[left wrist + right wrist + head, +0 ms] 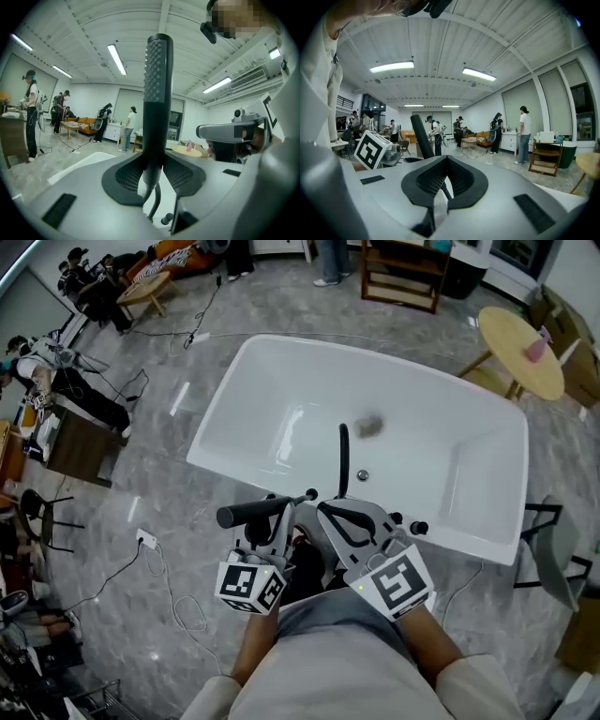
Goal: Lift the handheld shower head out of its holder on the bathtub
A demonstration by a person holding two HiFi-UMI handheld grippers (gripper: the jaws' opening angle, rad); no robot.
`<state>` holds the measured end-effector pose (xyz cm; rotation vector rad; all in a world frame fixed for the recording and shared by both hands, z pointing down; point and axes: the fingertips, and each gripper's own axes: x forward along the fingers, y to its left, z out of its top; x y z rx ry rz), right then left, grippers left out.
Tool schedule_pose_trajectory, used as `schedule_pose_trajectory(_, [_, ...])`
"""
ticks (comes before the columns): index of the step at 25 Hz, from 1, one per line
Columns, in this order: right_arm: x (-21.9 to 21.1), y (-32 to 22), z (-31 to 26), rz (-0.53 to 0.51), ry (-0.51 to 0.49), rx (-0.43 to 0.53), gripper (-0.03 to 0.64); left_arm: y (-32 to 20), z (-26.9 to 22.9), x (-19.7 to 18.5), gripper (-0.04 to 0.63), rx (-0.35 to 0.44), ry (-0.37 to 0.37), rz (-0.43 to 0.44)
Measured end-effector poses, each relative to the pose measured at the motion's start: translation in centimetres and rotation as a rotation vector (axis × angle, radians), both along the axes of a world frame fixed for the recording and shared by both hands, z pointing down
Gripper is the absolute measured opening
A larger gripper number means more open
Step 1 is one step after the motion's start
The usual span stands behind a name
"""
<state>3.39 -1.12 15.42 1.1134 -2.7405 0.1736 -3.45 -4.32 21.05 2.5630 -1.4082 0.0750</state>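
Note:
The black handheld shower head [253,512] lies nearly level over the near rim of the white bathtub [281,409], out of any holder. My left gripper [278,521] is shut on its handle. In the left gripper view the shower head [157,93] stands up between the pads, its nozzle face to the left, with the hose trailing below. My right gripper [349,519] sits just to the right over the rim, shut, with nothing held. In the right gripper view the shower head [422,136] shows to the left, and a thin dark line runs past the jaw gap.
A black faucet spout [344,460] rises from the near rim, with black knobs [417,528] to its right. Cables [159,563] lie on the floor at left. A round wooden table [523,352] and a wooden shelf [403,273] stand beyond the tub. Several people stand far off.

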Motion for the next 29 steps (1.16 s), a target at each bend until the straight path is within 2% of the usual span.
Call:
schedule_pose_trajectory(5, [-1.8, 0.5, -0.8, -0.063, 0.011, -0.013, 0.018, 0.2, -0.9, -1.9, 0.14, 0.005, 0.033, -0.021])
schedule_pose_trajectory(8, [-1.5, 0.5, -1.8, -0.096, 0.009, 0.029, 0.018, 0.4, -1.3, -2.5, 0.14, 0.009, 0.037, -0.041])
schedule_pose_trajectory(10, [-0.9, 0.6, -2.2, -0.101, -0.015, 0.025, 0.018, 0.7, -1.2, -2.4, 0.14, -0.001, 0.039, -0.054])
schedule_pose_trajectory(16, [-0.4, 0.7, -2.8, -0.115, -0.083, -0.009, 0.018, 0.8, -1.2, -1.7, 0.14, -0.027, 0.056, 0.009])
schedule_pose_trajectory(24, [-0.2, 0.6, -2.8, -0.138, -0.072, 0.007, 0.018, 0.9, -1.2, -1.7, 0.14, -0.038, 0.06, 0.033])
schedule_pose_trajectory(29, [-0.6, 0.3, -2.8, -0.132, -0.089, -0.034, 0.018, 0.7, -1.2, -1.8, 0.14, -0.039, 0.061, 0.046])
